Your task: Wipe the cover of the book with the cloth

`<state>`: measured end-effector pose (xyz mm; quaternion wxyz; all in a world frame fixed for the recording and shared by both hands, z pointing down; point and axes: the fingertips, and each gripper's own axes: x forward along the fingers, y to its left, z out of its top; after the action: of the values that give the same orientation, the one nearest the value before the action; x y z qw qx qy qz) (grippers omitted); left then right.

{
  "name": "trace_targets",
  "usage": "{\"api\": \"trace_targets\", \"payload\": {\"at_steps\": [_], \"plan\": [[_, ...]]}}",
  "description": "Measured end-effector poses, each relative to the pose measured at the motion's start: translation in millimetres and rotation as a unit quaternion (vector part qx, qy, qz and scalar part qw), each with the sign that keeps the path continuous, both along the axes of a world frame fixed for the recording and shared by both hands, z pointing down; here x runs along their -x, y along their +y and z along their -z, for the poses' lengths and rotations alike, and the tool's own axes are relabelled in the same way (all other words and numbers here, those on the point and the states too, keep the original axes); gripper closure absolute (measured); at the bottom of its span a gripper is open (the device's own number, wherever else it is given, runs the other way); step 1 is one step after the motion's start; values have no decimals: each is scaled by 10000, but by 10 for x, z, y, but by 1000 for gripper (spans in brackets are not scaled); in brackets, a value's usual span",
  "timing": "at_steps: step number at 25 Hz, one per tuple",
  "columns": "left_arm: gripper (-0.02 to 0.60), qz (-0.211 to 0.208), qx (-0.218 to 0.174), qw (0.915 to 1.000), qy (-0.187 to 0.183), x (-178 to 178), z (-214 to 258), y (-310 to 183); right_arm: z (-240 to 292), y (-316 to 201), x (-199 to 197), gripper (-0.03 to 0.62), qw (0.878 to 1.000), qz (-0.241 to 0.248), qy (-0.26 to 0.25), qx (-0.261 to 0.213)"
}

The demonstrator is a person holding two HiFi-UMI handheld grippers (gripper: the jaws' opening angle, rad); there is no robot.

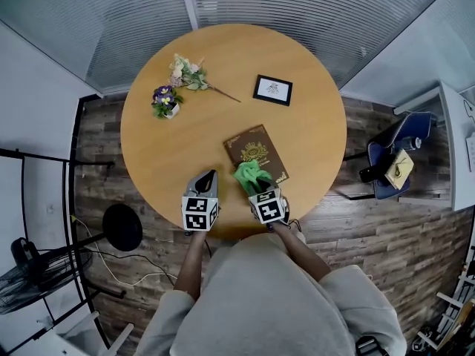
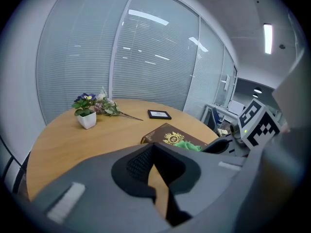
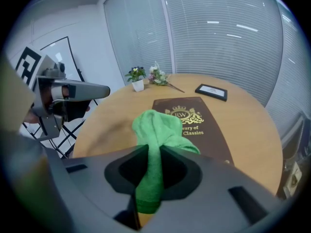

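Note:
A brown book (image 1: 256, 152) (image 3: 197, 125) (image 2: 170, 136) with a gold crest lies flat on the round wooden table (image 1: 178, 147), near its front edge. My right gripper (image 1: 256, 184) (image 3: 154, 174) is shut on a green cloth (image 3: 155, 144) (image 1: 251, 173) (image 2: 187, 145), whose free end drapes over the book's near corner. My left gripper (image 1: 205, 178) (image 2: 154, 166) hovers over bare table to the left of the book, jaws shut with nothing between them.
A small white pot of purple flowers (image 1: 165, 101) (image 2: 86, 113), a flower sprig (image 1: 194, 76) and a black picture frame (image 1: 272, 90) (image 3: 211, 91) sit farther back. A blue chair (image 1: 397, 158) stands right of the table, a black stand (image 1: 119, 227) at the left.

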<state>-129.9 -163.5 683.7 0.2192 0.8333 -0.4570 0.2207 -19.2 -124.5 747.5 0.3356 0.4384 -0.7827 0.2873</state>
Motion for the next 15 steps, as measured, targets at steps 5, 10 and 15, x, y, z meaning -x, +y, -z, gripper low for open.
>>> {"api": "trace_targets", "payload": {"at_steps": [5,10,15], "plan": [[572,-107,-13,9999,-2,-134,11,-30,0,-37,-127,523,9999,-104,-20,-3],[572,-211,26,9998,-20,-244,-6,-67,-3,-126,-354,522,9995,-313,32,-10],[572,-312,35,9995,-21,-391,-13,-95,-7,-196,-611,522,9988,-479,82,-36]]}}
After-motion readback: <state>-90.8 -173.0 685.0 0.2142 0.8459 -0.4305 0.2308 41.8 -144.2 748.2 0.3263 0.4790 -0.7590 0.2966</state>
